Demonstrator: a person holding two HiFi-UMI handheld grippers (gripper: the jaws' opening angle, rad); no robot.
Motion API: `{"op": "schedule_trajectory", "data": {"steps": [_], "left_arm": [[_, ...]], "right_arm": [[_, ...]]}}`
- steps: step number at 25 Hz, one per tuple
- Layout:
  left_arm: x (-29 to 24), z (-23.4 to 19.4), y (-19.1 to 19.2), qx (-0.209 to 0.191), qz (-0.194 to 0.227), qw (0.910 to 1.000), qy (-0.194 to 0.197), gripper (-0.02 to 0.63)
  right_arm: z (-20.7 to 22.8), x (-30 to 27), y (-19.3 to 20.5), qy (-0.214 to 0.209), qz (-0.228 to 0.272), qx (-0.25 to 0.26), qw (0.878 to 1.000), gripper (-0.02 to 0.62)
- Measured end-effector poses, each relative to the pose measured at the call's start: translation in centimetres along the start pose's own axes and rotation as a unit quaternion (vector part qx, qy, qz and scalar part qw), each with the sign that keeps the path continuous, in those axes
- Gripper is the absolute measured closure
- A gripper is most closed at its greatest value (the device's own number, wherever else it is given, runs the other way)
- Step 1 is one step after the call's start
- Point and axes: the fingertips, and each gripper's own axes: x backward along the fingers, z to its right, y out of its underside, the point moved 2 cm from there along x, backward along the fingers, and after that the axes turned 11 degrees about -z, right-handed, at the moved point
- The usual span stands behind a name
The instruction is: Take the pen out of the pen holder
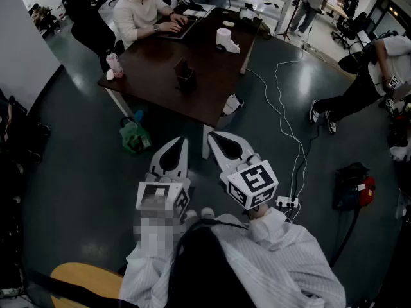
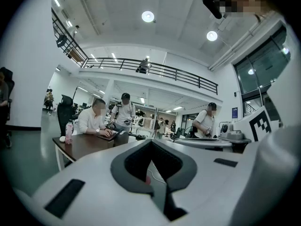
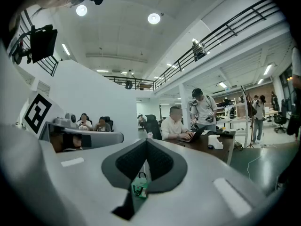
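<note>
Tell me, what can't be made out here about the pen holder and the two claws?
- Pen: in the head view the pen holder on the table is too small and dark to show any pen.
- Near table edge and floor: in the gripper views, blocked by the bodies of the left claw and right claw.
- Bending person: head view, cut off by the right edge.

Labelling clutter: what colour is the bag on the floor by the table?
The bag is green; head view shows it best.
</note>
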Motion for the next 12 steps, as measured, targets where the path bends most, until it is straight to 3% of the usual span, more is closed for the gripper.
{"op": "schedule_trajectory", "data": {"steps": [12], "left_arm": [[-1.0,0.7,-0.1,-0.003,0.001,1.0000,-0.002,0.603]], "right_arm": [[1.1,0.4,0.1,0.000,0.010,-0.010,1.000,0.595]]}}
